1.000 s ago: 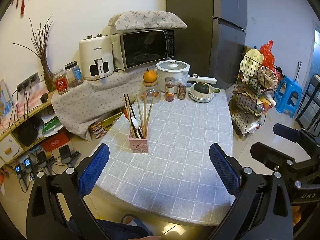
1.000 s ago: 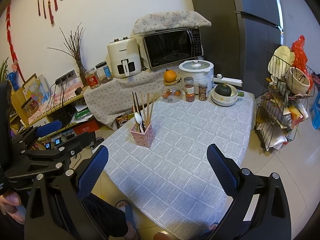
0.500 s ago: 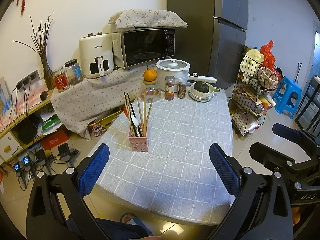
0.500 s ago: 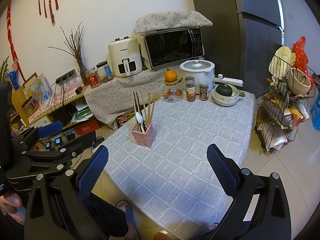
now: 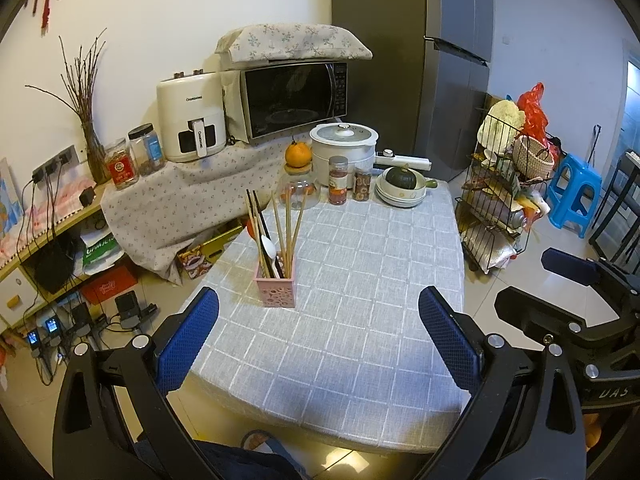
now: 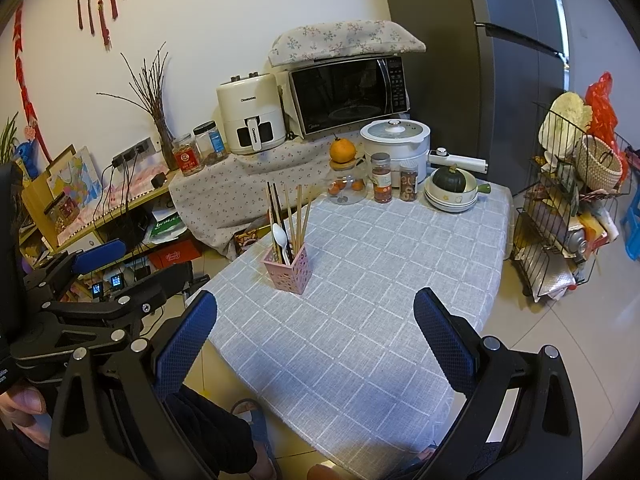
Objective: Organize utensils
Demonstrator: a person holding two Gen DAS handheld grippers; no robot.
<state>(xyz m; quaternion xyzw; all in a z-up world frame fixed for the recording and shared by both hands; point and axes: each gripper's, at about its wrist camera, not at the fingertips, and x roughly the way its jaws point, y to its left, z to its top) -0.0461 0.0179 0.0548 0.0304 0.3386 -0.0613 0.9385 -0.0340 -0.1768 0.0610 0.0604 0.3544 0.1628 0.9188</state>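
Observation:
A pink utensil holder [image 5: 276, 287] stands on the grey checked tablecloth [image 5: 360, 280], near the table's left side. It holds several wooden and dark chopsticks [image 5: 280, 228] and a white spoon [image 5: 269, 245]. It also shows in the right wrist view [image 6: 289, 268] with the spoon [image 6: 279, 236]. My left gripper [image 5: 320, 332] is open and empty, held back over the table's near edge. My right gripper [image 6: 316, 336] is open and empty, also near the front edge. The right gripper shows at the right of the left wrist view [image 5: 576, 280]; the left gripper shows at the left of the right wrist view [image 6: 100, 280].
At the table's far end stand a glass jar with an orange on top [image 5: 298, 184], two spice jars [image 5: 338, 180], a white cooker [image 5: 344, 144] and stacked bowls with a green squash [image 5: 402, 188]. A wire rack [image 5: 500, 208] stands right of the table.

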